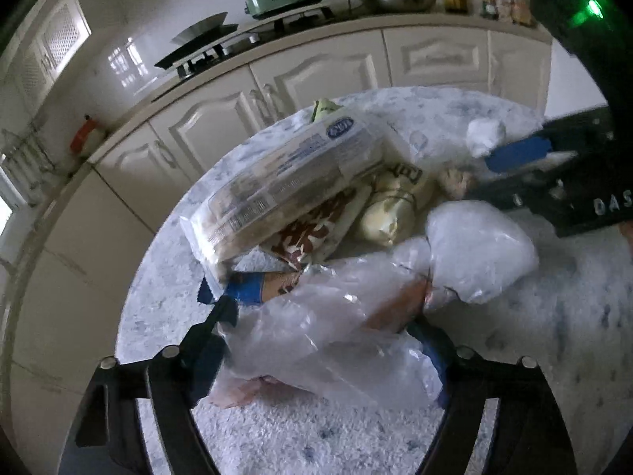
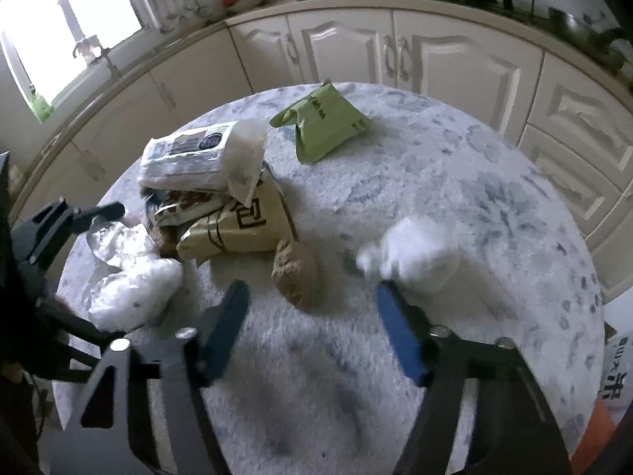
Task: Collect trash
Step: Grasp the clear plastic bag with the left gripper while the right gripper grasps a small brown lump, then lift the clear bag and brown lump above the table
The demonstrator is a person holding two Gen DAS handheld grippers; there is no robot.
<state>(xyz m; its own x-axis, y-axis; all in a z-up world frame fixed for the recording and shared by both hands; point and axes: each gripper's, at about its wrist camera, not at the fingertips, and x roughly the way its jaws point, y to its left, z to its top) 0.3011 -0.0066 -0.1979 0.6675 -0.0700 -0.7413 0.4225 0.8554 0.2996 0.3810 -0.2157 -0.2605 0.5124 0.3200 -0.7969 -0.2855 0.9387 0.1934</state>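
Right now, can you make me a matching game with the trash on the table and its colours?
Things:
1. triangular packet
2. crumpled tissue
3. scrunched paper ball
4. pads of the right gripper

Colours:
a. brown
b. blue
c. green
d. white

Pairs: 1-c, 2-d, 3-a, 4-b

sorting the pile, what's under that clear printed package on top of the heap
Under the clear printed package lie a brown-and-white wrapper and a cream paper bag, both partly showing. Whatever sits deeper beneath is covered.
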